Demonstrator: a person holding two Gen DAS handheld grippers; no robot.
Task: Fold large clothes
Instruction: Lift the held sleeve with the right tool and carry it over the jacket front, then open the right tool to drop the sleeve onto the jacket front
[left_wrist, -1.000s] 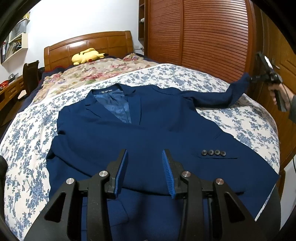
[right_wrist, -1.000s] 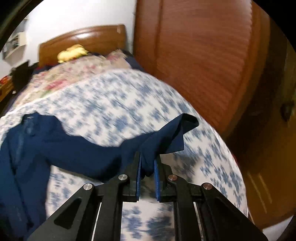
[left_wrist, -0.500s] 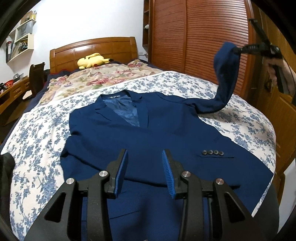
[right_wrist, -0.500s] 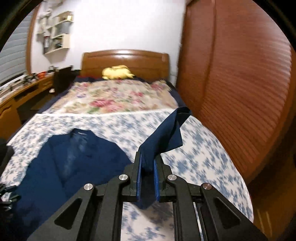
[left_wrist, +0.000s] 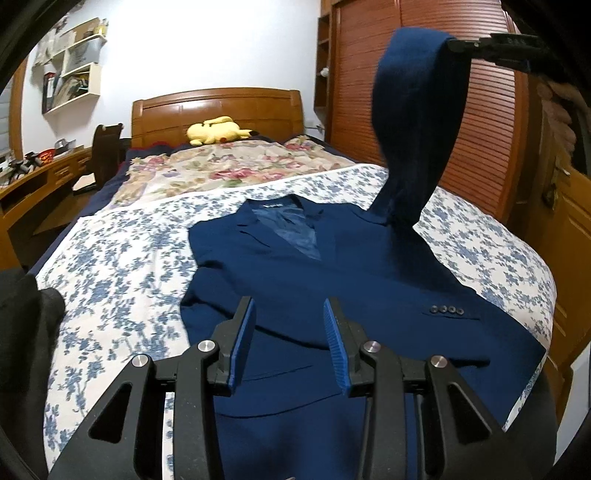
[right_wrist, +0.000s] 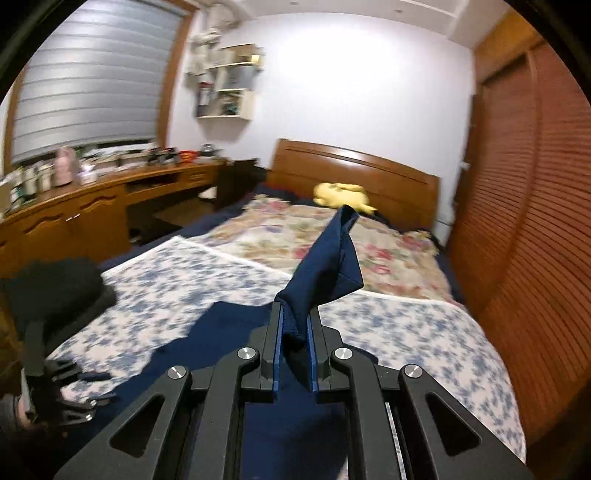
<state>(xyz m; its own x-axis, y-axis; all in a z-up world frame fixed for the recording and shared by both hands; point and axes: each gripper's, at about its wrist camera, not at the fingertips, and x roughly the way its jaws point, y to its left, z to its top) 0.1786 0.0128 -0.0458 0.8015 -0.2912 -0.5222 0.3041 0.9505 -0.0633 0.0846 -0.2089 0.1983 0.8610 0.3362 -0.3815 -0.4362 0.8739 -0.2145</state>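
Observation:
A navy blue suit jacket (left_wrist: 332, 273) lies face up on the bed, collar toward the headboard. My left gripper (left_wrist: 289, 332) is open and empty, hovering over the jacket's lower front. My right gripper (right_wrist: 294, 332) is shut on the jacket's right sleeve (right_wrist: 325, 266) near the cuff. In the left wrist view the sleeve (left_wrist: 413, 122) hangs high above the jacket's shoulder from the right gripper (left_wrist: 452, 46) at top right. The other sleeve lies folded across the jacket, its cuff buttons (left_wrist: 445, 309) showing.
The bed has a blue-flowered sheet (left_wrist: 122, 266) and a floral quilt (left_wrist: 229, 170) with a yellow plush toy (left_wrist: 216, 130) by the wooden headboard (left_wrist: 218, 107). A wooden wardrobe (left_wrist: 491, 110) stands to the right, a desk (right_wrist: 92, 206) to the left. Dark cloth (left_wrist: 26, 332) lies at the left edge.
My right gripper has lifted the sleeve from the bed's right side up high and swung it in over the jacket. My left gripper stays open over the lower front.

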